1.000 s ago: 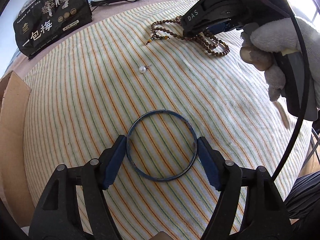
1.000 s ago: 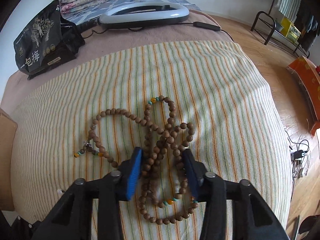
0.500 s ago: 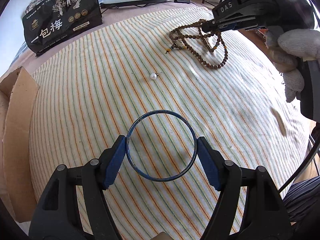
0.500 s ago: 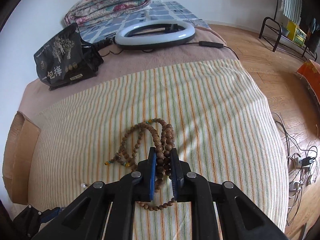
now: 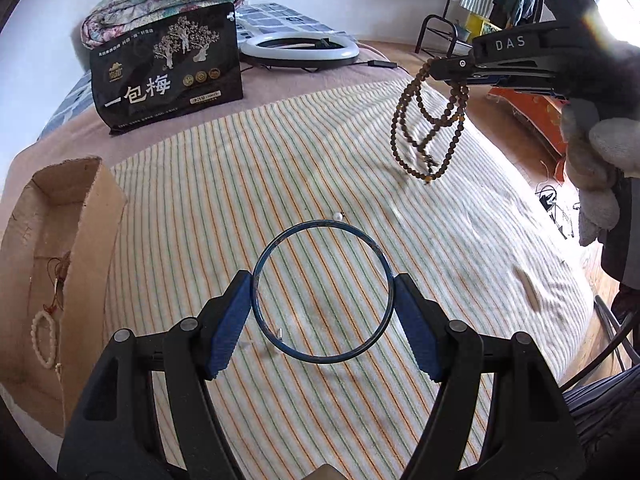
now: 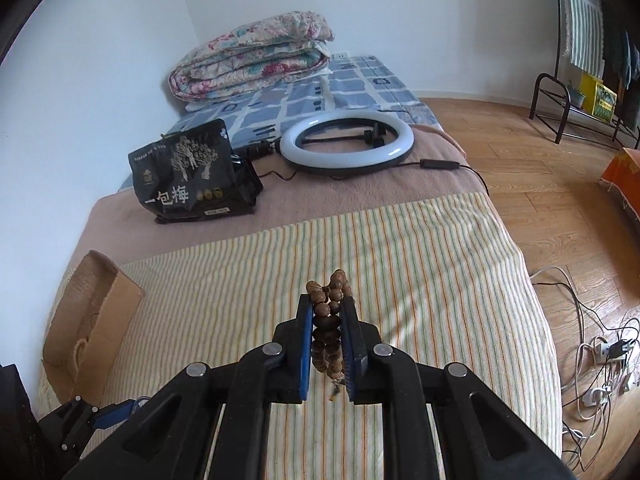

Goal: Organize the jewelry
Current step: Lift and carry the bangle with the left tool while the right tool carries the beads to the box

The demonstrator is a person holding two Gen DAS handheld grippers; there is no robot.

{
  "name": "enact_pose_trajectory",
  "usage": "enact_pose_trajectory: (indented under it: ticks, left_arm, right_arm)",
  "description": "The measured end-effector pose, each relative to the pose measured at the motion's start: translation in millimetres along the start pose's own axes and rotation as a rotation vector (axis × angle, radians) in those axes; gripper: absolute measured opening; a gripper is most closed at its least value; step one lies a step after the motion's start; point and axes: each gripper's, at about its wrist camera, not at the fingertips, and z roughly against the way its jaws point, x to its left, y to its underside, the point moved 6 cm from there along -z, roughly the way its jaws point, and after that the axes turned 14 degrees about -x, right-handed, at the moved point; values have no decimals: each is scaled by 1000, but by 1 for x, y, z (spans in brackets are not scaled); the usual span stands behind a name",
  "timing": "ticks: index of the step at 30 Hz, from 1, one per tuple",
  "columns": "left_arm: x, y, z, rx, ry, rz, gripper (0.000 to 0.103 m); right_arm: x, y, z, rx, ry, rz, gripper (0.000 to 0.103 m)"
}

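Step in hand, as judged: carry both pieces to the cardboard box (image 5: 60, 264) at the left edge of the bed.

**Left tool** (image 5: 322, 312): jaws wide, blue pads bearing on opposite sides of the blue bangle (image 5: 322, 292), which spans the gap. Bangle is held clear of the striped towel (image 5: 240, 184); its shadow falls on the cloth below. No long axis (ring form); its flat plane lies roughly in the plane of the two fingers, open face toward the camera.

**Right tool** (image 6: 327, 344): jaws narrow, having just closed onto the wooden bead strand (image 5: 430, 120), several turns pinched between the pads. Remainder hangs free in loops under the tips, clear of the towel. Long axis of the hanging bundle: approx. vertical, loose end w/ coloured beads lowest.

Procedure notes:
- Keep pad pressure on the bangle even; a ring gripped across its width may pop out if the tool is tilted sharply.
- Move the right tool w/o jerks; the strand looks likely to swing.
- Lower the hanging loops into the box first, then release.
- Box already holds a white bead bracelet (image 5: 42, 338); avoid tangling w/ it.
- Small pearl piece (image 5: 339, 216) lies on the towel just beyond the bangle, not yet collected.
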Motion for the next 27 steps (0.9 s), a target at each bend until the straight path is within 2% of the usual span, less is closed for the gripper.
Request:
enact_pose_trajectory:
  ticks: [12,27]
  left_arm:
    - [46,-26,39,-103,-49,79,73]
    - [124,-27,85,-167,-162,180,73]
  right_arm:
    - [55,-26,35,-98,-112,3,11]
    - [163,-30,41,-127,-287,61,11]
